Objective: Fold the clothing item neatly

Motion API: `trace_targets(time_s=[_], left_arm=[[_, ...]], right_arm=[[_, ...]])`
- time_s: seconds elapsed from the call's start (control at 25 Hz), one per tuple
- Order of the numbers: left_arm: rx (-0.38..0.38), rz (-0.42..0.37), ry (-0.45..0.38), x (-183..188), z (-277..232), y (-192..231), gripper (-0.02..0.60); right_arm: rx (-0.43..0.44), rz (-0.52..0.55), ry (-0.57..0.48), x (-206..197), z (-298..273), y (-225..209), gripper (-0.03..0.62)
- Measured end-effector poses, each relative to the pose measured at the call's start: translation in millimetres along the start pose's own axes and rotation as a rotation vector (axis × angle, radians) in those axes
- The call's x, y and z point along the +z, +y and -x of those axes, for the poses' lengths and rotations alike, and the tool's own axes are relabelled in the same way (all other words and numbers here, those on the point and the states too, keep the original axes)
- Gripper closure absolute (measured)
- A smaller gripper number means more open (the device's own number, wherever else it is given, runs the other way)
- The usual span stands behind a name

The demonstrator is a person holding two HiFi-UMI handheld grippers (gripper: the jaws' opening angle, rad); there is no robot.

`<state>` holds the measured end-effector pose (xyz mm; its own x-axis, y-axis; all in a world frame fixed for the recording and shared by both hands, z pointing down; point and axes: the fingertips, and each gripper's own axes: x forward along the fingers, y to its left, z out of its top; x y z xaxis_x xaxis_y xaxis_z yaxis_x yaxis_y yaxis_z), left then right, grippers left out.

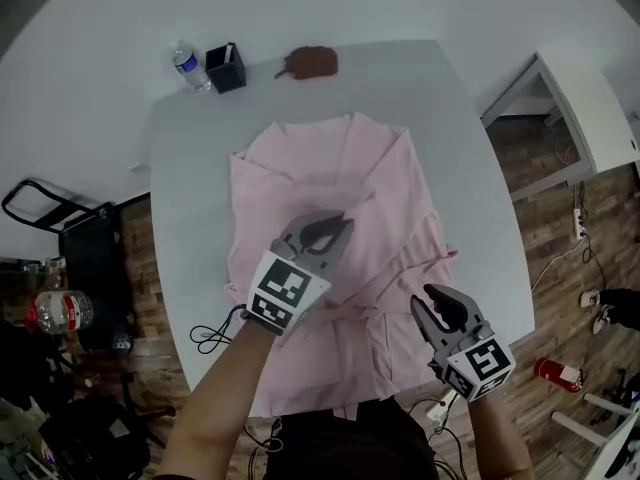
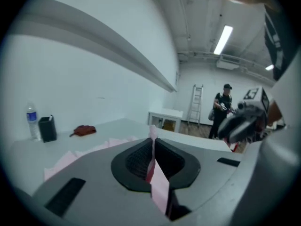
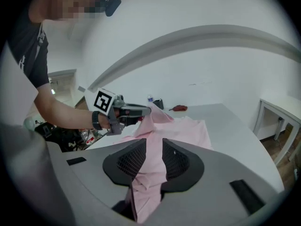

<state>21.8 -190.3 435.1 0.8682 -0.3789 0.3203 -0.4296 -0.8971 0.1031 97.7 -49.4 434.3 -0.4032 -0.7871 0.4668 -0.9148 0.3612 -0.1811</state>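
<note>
Your pink shirt [image 1: 345, 183] lies spread out in the middle of the grey counter [image 1: 190, 178]. Your left gripper [image 2: 152, 142] has its jaws almost together, and they pinch 1 thin edge of the shirt. It holds that edge up over the middle of the shirt. Your right gripper [image 3: 154, 149] has its jaws about half apart. A thick bunch of pink cloth fills the gap, so it holds the shirt too, near the right side close to you.

The shirt looks light, thin and very soft. I think it will droop and wrinkle wherever you do not hold it, and it may slide on the smooth counter. A hem or a seam is the best place to hold, because the cloth is thicker there. 2 grips far apart should keep the fold straight.

A bottle [image 1: 187, 66], a black box [image 1: 226, 68] and a brown pouch [image 1: 312, 63] sit at the far edge, apart from the shirt.
</note>
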Motion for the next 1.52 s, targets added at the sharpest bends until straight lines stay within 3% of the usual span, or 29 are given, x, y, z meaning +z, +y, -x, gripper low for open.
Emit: trace_targets(time_s=[0.2, 0.4, 0.48, 0.56, 0.68, 0.76, 0.96, 1.24, 1.52], left_arm=[[-0.107, -0.208, 0.245, -99.0, -41.8, -71.3, 0.561], [-0.136, -0.338, 0.377, -142.1, -40.0, -94.5, 0.557], [-0.157, -0.363, 0.408, -153.2, -37.3, -102.8, 0.446], [-0.178, -0.376, 0.423, -159.8, -35.0, -111.6, 0.388], [-0.199, -0.340, 0.394, -153.0, -31.1, -124.7, 0.374], [-0.189, -0.274, 0.337, -137.7, -23.5, -129.0, 0.374], [-0.076, -0.111, 0.213, -110.9, 27.8, -121.3, 0.382], [0.168, 0.014, 0.211, -127.0, 126.3, -138.6, 0.512], [0.263, 0.048, 0.246, -165.5, 173.4, -192.3, 0.566]], right_arm=[[0.005, -0.017, 0.053, -36.9, 2.9, -12.4, 0.482], [0.057, -0.013, 0.072, -51.9, -3.6, -7.6, 0.482], [0.074, -0.007, 0.079, -53.7, -8.2, -4.6, 0.482], [0.088, 0.002, 0.085, -54.3, -11.7, -1.9, 0.482], [0.097, 0.007, 0.090, -53.2, -13.4, -0.5, 0.482], [0.097, 0.006, 0.085, -51.1, -14.1, -0.6, 0.482], [0.156, 0.014, 0.071, -48.6, -17.2, 5.9, 0.482], [0.354, -0.008, 0.101, -70.3, 16.2, 24.9, 0.482], [0.397, 0.016, 0.126, -99.5, 50.8, 56.4, 0.482]])
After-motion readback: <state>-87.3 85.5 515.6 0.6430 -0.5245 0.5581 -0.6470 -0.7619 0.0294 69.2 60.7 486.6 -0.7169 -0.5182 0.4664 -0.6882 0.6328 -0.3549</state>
